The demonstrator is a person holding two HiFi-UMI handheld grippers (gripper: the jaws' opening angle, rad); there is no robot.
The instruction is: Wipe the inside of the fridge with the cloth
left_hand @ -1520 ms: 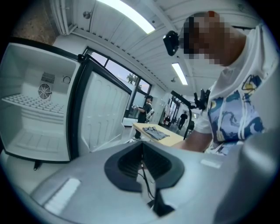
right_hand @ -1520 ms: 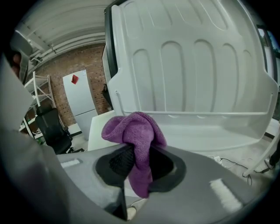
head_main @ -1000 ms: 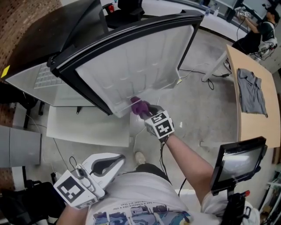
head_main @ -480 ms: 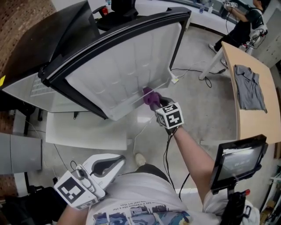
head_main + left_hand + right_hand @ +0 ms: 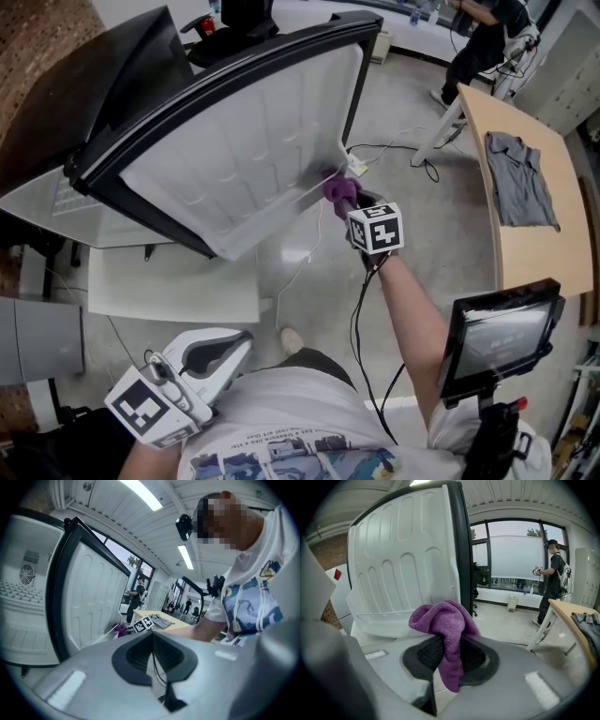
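Right gripper clamps purple cloth at fridge door's lower corner, open floor beside; left gripper closed, empty.

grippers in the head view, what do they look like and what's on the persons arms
Both are pale grey shells with black ribbed recesses at the fingers. The left gripper and right gripper each carry a white cube with black square markers. A black cable trails from the right one along the forearm. The person wears a white short-sleeved T-shirt with blue print.
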